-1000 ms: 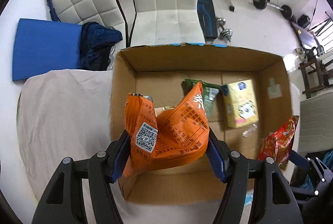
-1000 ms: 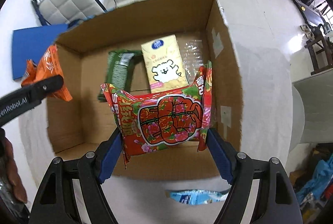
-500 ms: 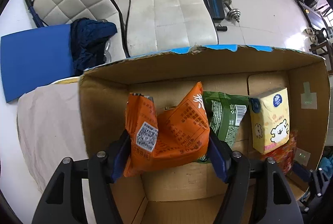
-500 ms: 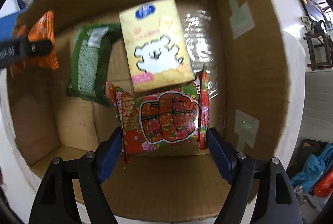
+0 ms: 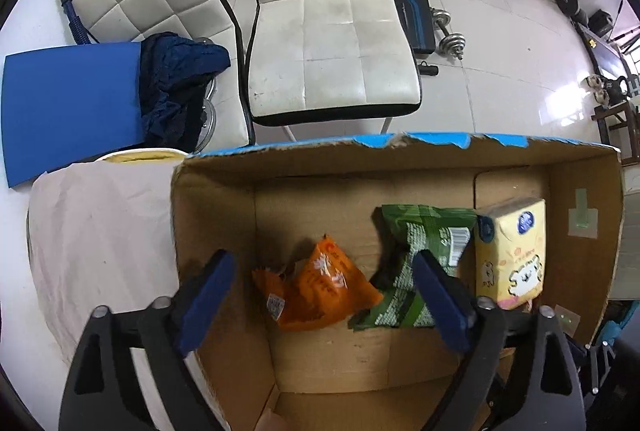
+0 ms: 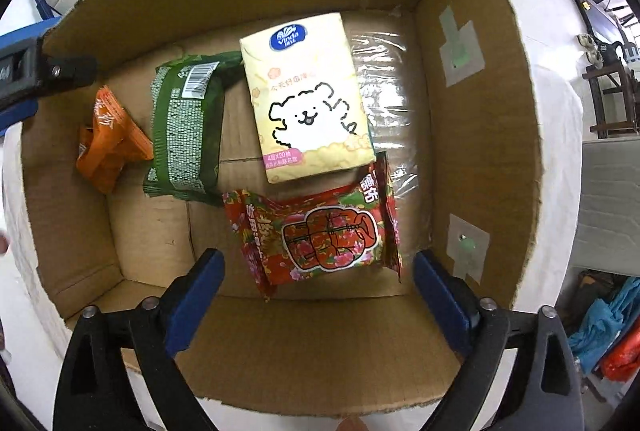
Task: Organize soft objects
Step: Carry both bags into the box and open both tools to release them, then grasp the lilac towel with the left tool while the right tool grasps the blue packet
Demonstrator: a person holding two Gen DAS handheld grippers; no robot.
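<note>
Both your tongs, left (image 5: 320,299) and right (image 6: 316,295), just sprang open: orange bag (image 5: 316,291) and red bag (image 6: 320,235) now lie in the box (image 6: 480,151).

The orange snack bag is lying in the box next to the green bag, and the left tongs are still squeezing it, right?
Not quite. The orange snack bag does lie in the cardboard box beside the green bag, but the left tongs are open and no longer squeeze it. The left wrist view shows both blue fingers spread wide, clear of the bag.
</note>
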